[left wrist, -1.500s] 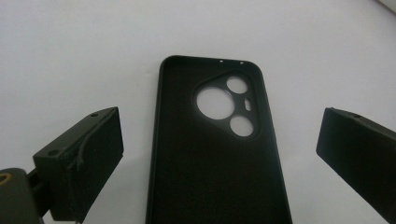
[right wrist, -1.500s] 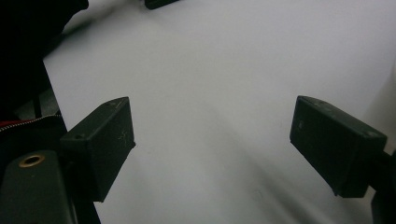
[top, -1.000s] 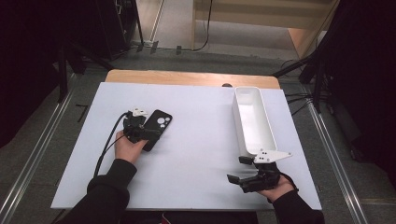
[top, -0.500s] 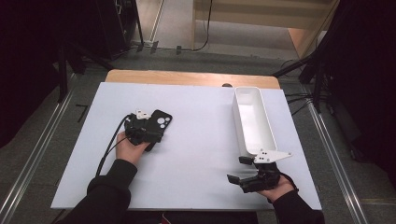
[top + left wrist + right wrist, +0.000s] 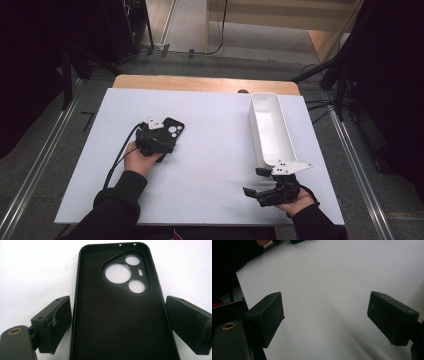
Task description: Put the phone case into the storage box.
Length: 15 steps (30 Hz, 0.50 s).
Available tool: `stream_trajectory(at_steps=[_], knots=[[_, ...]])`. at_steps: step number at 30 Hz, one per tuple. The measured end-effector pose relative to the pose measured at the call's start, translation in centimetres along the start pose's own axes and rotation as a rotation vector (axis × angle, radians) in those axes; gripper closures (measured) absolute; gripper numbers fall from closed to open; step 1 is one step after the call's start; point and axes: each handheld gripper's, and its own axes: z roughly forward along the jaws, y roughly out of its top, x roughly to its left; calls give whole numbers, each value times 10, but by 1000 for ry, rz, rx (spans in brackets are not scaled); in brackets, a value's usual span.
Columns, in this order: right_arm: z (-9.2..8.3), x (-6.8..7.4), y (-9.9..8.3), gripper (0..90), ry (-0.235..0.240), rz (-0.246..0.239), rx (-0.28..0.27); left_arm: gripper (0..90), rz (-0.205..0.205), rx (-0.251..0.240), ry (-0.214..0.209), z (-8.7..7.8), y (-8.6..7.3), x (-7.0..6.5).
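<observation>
phone case point(image 5: 120, 312) lies flat, left half of table point(image 5: 210, 200), well off its edges | long axis runs straight ahead between left gripper point(image 5: 120, 322) jaws | jaws apart, just been closing, pads flank both long sides, not pressing | right gripper point(image 5: 325, 315) apart, nothing between, near front right corner

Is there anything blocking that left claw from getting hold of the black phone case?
Nothing visible. The phone case lies open side up on the white table, already between the left claw's pads, which have just been closing but aren't yet pressing.
</observation>
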Motion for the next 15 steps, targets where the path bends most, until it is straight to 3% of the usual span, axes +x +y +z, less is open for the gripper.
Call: stream_trajectory(at_steps=[15], knots=[[1, 0, 0, 122, 2, 3, -3, 133, -1, -12, -6, -1, 0, 1]])
